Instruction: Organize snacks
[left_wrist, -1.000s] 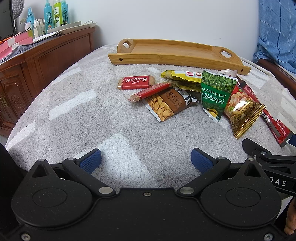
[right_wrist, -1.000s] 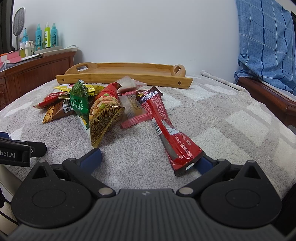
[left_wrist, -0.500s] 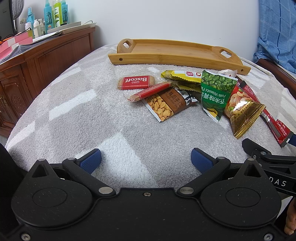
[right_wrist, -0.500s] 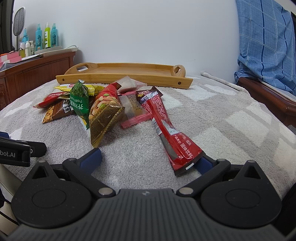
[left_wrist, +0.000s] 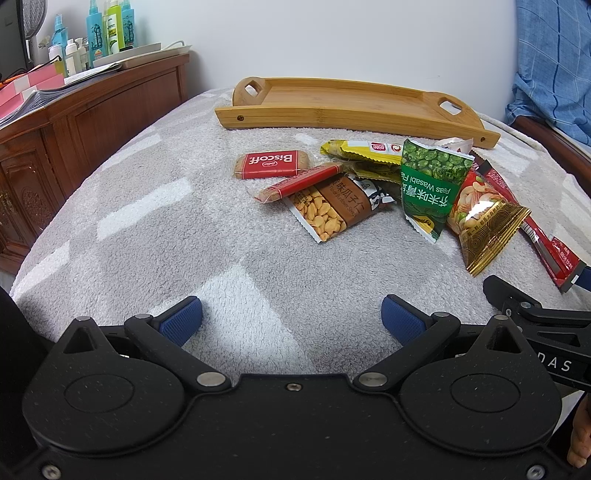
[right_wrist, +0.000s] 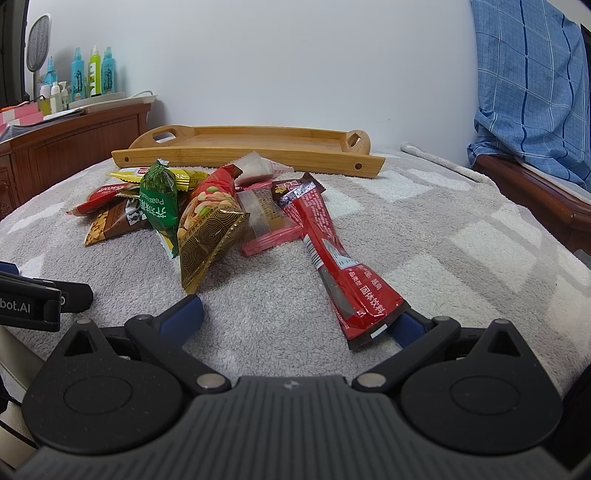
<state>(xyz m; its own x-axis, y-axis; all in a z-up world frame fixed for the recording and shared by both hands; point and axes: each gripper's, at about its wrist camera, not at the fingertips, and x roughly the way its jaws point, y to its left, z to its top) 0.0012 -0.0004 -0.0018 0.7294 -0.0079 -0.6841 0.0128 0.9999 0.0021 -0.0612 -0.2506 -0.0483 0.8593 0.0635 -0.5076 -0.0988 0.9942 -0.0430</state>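
Nothing moved since the earlier frame, left claw (left_wrist: 291, 319) and right claw (right_wrist: 301, 317) both spread apart near the viewer, snack pile (left_wrist: 391, 188) on grey blanket (left_wrist: 177, 221), wooden tray (left_wrist: 351, 101) empty beyond.

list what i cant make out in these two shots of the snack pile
- Right gripper: one fingertip is hidden under the long red packet in the right wrist view.
- Pink-edged clear packet: partly covered by the gold and red bag; its label is unreadable.
- Bottles on the cabinet, left wrist view: labels too small.
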